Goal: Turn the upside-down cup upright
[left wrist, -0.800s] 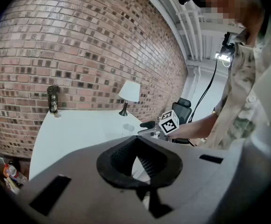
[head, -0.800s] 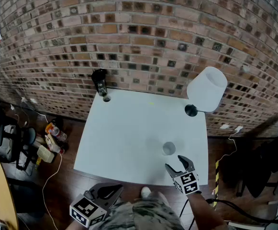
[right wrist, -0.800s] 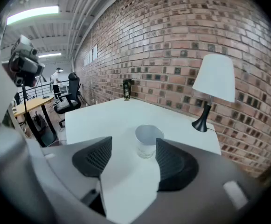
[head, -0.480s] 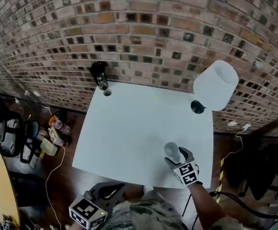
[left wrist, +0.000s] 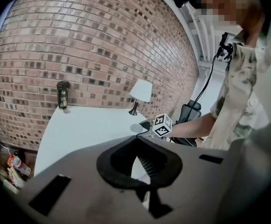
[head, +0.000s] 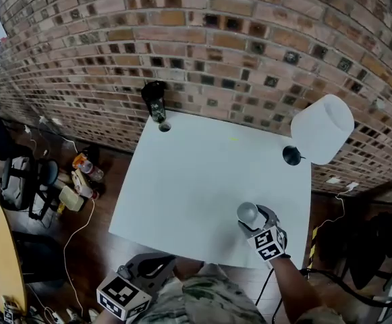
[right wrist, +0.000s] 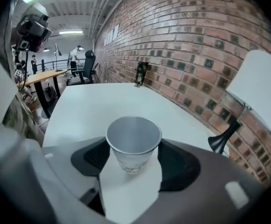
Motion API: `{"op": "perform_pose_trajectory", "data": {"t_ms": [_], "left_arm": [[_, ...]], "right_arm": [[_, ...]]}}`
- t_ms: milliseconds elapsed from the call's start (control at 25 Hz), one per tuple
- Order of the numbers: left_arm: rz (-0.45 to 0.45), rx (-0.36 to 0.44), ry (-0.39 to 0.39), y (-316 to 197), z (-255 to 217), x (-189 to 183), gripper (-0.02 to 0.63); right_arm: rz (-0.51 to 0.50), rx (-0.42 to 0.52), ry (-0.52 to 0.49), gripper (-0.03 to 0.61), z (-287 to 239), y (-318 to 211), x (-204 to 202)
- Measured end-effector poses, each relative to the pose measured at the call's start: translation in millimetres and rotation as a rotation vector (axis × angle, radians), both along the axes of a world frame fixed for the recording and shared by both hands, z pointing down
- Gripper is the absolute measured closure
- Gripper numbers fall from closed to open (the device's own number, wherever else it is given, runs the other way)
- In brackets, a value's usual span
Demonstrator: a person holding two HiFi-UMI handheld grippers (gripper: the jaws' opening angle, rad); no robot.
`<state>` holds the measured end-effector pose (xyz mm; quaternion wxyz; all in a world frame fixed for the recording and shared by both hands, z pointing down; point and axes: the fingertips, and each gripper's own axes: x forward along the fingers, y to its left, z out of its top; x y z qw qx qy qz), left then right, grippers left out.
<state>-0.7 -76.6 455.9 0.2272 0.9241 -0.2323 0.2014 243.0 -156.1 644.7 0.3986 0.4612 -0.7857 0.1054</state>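
Note:
A small grey paper cup (head: pixel 247 212) is near the front right edge of the white table (head: pixel 189 181). My right gripper (head: pixel 253 216) is shut on it, one pad on each side of its wall. In the right gripper view the cup (right wrist: pixel 133 143) shows a round grey end toward the camera and narrows toward the table. I cannot tell if that end is the mouth or the base. My left gripper (head: pixel 171 262) hangs off the table's front edge, shut and holding nothing, as the left gripper view (left wrist: pixel 136 137) also shows.
A lamp with a white shade (head: pixel 322 128) and black foot (head: pixel 291 156) stands at the back right corner. A dark bottle-like thing (head: pixel 155 100) and a small round piece (head: pixel 164 126) are at the back left. A brick wall lies behind; bottles and cables are on the floor to the left.
The right gripper was open just short of the cup, then moved forward and closed on it. The left gripper stayed below the table's edge.

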Motion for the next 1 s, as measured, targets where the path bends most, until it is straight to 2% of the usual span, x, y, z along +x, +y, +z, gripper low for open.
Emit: {"op": "perform_pose_trajectory", "data": {"t_ms": [160, 440, 760, 1000], "left_arm": [[-0.027, 0.002, 0.010, -5, 2, -17, 0.607], [-0.110, -0.014, 0.009, -9, 6, -50, 0.607], [-0.160, -0.017, 0.010, -11, 10, -67, 0.607], [-0.143, -0.015, 0.005, -11, 9, -61, 0.607]], "right_arm": [[-0.087, -0.024, 0.091, 0.261, 0, -21, -22], [-0.247, -0.113, 0.232, 0.267, 30, -37, -54], [-0.277, -0.138, 0.245, 0.264, 38, -39, -60], [-0.271, -0.129, 0.220, 0.253, 37, -39, -60]]}}
